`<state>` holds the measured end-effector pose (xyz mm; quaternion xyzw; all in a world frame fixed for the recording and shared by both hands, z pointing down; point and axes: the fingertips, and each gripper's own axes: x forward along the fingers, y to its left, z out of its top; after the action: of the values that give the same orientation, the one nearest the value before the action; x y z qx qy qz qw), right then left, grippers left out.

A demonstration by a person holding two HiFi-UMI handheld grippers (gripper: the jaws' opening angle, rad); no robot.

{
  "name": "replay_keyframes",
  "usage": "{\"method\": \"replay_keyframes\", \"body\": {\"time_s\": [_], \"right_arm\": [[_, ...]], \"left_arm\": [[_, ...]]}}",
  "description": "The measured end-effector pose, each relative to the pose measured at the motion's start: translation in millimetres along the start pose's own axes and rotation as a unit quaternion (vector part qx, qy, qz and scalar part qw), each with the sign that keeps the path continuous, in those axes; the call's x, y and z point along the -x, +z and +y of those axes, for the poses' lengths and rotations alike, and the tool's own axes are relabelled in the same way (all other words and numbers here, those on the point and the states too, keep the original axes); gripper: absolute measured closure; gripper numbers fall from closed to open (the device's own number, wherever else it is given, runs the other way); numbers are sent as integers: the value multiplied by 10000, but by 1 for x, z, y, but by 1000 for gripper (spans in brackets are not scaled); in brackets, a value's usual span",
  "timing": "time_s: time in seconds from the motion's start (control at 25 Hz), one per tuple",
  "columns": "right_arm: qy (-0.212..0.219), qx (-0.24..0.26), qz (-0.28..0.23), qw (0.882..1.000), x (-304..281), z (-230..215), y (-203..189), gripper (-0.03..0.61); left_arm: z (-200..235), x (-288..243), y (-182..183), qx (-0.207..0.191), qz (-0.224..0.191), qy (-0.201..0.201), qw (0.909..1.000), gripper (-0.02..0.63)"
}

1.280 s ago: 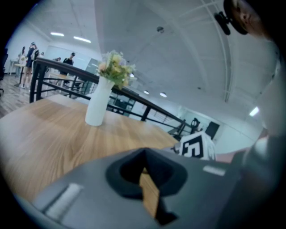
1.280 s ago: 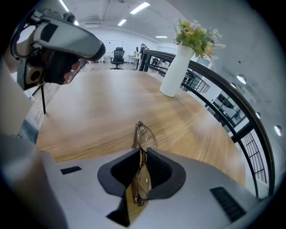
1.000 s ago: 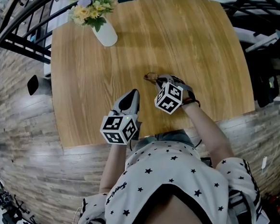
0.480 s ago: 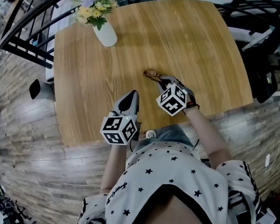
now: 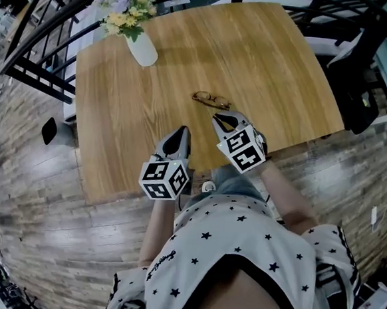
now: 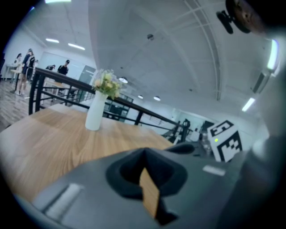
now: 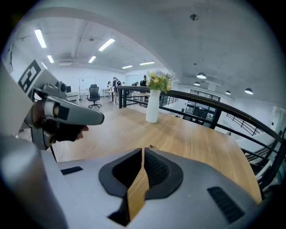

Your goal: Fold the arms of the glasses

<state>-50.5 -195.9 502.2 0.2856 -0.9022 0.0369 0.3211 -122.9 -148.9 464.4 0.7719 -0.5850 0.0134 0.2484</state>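
One pair of thin brown-framed glasses (image 5: pixel 211 100) lies alone on the light wooden desk (image 5: pixel 287 71), bare wood all round. The right hand-held gripper (image 5: pixel 223 121), jaws together and empty like the left hand-held gripper (image 5: pixel 182 132), has drawn back from them toward the near edge.

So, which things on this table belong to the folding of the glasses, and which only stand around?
For the job:
- glasses, lying on the table
- right gripper, shut and empty, just short of the glasses
- left gripper, shut and empty, further back

Only standing around:
- white vase with flowers, at the far left corner
- black railing beyond the table
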Motion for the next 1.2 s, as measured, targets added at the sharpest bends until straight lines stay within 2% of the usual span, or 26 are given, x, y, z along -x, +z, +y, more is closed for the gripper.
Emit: {"method": "replay_keyframes", "body": {"time_s": [0.2, 0.44, 0.84, 1.2], "right_arm": [[-82, -432, -635, 9970, 32, 10, 15, 555], [-211, -772, -1047, 9913, 63, 16, 19, 558], [-169, -1009, -1358, 9854, 89, 32, 19, 560], [-100, -1091, -1427, 9837, 93, 35, 27, 563]], "left_arm": [[-9, 13, -3, -84, -70, 20, 9999, 607], [-19, 27, -8, -161, -143, 57, 9998, 607], [-33, 41, -13, -269, -218, -88, 9994, 607], [-33, 43, -11, -292, -216, -94, 9993, 607]]}}
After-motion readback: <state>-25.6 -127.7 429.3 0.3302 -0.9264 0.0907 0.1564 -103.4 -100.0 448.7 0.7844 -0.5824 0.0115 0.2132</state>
